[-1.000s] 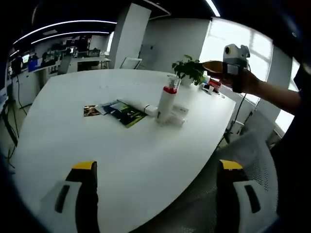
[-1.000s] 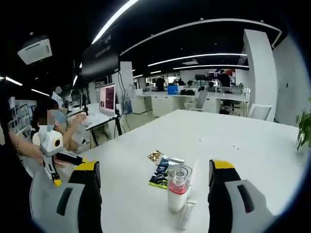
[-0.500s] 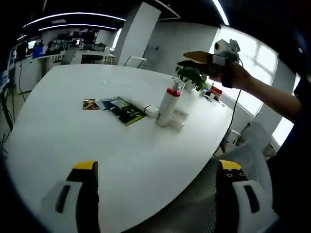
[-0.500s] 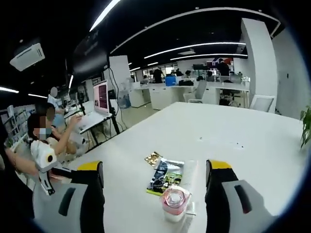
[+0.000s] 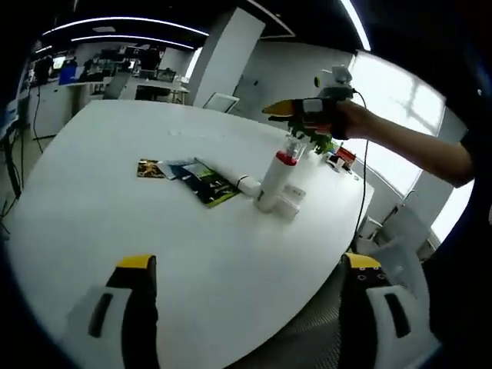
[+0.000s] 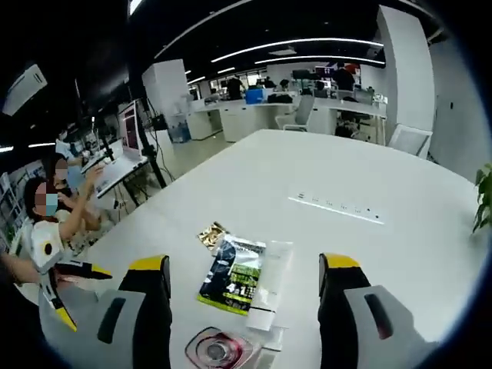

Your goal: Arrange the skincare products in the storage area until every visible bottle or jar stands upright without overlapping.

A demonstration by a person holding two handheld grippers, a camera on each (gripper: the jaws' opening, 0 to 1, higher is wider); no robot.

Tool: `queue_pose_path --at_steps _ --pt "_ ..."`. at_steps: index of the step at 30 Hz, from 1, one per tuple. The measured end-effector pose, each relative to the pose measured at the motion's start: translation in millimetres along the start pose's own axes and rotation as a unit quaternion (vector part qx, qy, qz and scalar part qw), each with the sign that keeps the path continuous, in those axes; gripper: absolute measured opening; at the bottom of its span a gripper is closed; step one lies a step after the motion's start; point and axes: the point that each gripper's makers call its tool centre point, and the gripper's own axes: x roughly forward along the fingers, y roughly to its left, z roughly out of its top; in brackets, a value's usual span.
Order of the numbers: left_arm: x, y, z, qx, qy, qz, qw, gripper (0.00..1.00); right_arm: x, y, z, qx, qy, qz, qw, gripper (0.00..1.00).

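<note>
While the tall white bottle with the red collar point(image 5: 275, 175) already stands upright mid-bench point(image 5: 115, 223), a white tube point(image 6: 269, 286) lies flat beside it, unsorted; the right claw point(image 6: 242, 307) hangs apart above it, the left claw point(image 5: 246, 307) apart too.

Bottle point(image 6: 217, 350) body cut off by right gripper view's bottom edge; sachet point(image 5: 151, 168) print unreadable.

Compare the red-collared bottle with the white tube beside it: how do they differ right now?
The red-collared bottle stands upright; the white tube lies flat on the table. The bottle has a clear cap and a red collar; the tube is plain white with a white cap. The right gripper hovers over the bottle, not the tube. Both have white bodies and sit close together.
</note>
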Motion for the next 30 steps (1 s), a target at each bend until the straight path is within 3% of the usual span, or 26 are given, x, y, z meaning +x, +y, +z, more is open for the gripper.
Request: queue_pose_path --at_steps 4,9,11,17,21,30 --pt "2 7.7 -0.8 -0.009 0.003 0.006 0.9999 0.92 22 -9 -3.7 0.052 0.011 0.026 0.9982 0.68" --pt "6 17.2 -4.8 -0.021 0.012 0.013 0.9996 0.91 51 -27 -7.8 0.056 0.038 0.023 0.9974 0.70" --pt "7 20.0 -4.8 -0.026 0.012 0.016 0.9994 0.91 59 -25 -13.2 0.061 0.056 0.025 0.9963 0.69" --pt "12 22.4 -0.4 -0.035 0.010 0.020 0.9991 0.91 82 -14 -38.7 0.036 0.131 0.037 0.9900 0.67" --pt "14 27.1 -1.3 -0.041 0.009 0.023 0.9989 0.91 95 5 -64.0 0.032 0.191 0.080 0.9777 0.68" --pt "12 35.5 -8.4 -0.060 0.009 0.030 0.9977 0.90 115 3 -85.8 -0.002 0.241 0.076 0.9675 0.63"
